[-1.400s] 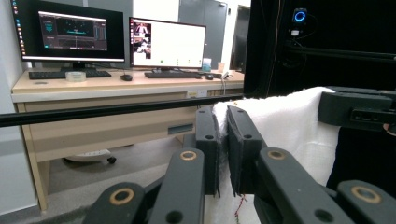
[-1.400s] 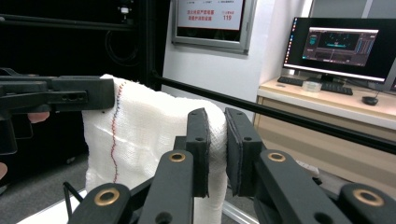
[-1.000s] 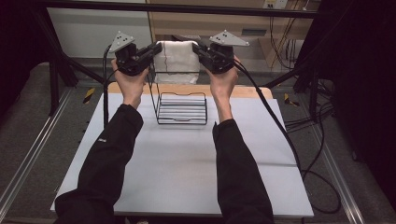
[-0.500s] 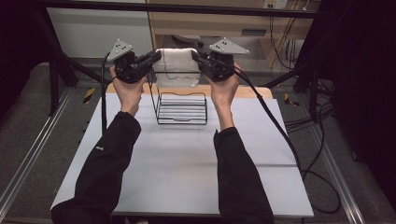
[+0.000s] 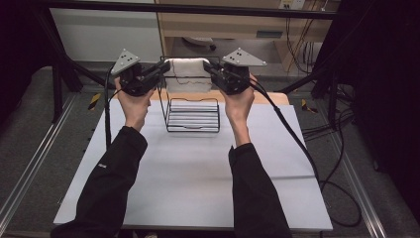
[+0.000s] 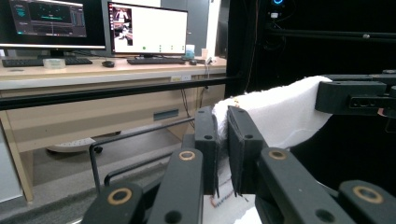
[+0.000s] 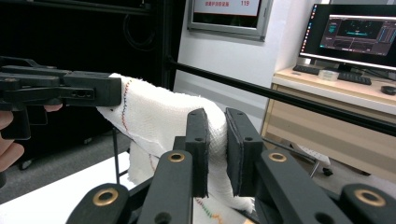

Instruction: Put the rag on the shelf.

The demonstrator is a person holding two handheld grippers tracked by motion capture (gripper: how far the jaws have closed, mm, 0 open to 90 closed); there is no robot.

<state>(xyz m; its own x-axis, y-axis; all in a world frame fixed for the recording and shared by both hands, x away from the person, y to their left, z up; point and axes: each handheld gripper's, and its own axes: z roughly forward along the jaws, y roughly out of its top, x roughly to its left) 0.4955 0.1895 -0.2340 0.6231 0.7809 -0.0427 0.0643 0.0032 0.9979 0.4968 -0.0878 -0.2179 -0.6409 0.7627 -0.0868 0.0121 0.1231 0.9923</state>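
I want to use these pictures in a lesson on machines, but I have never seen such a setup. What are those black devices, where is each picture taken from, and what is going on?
No robot here: a person stands at a white table and holds a hand-operated gripper in each hand. The high view looks down from above, with the left gripper at its left and the right gripper at its right. Each of the other two pictures comes from a camera riding on one gripper, looking along its black jaws. Both grippers are shut on a white cloth, one at each end, stretching it in the air above a black wire rack that stands on the table.
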